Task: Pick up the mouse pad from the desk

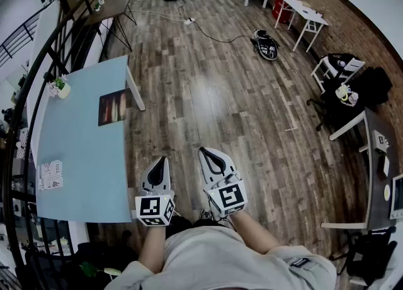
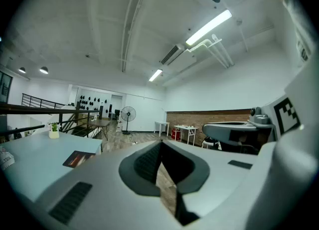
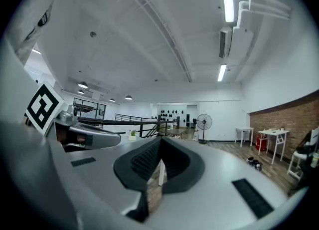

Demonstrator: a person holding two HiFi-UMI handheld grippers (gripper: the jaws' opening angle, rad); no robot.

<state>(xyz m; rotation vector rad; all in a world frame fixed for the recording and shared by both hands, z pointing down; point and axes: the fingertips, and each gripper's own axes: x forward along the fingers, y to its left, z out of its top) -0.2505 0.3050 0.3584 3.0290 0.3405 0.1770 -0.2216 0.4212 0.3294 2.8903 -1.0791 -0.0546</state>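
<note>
**A:** How do the two grippers stand?

**B:** The left gripper (image 2: 160, 146) has its jaws together, the tips meeting with nothing between them. The right gripper (image 3: 160, 143) is the same, closed on nothing. They sit side by side close to the person's body, over the wooden floor (image 1: 208, 94), and touch nothing.

**A:** And the mouse pad?

**B:** The mouse pad (image 1: 113, 107) lies flat on the light-blue desk (image 1: 82, 156), ahead of the left gripper and off to its left, well apart from both grippers. It is a dark rectangle lying by the desk edge that faces the open floor.

**A:** What else is on that desk?

**B:** A printed card (image 1: 50, 174) lies out to the left of the left gripper. A small potted plant (image 1: 60, 87) stands beyond the pad, further left.

**A:** Further out?

**B:** A standing fan (image 2: 128, 114) is far ahead. White tables (image 1: 302, 15) stand by the brick wall, ahead and to the right.
</note>
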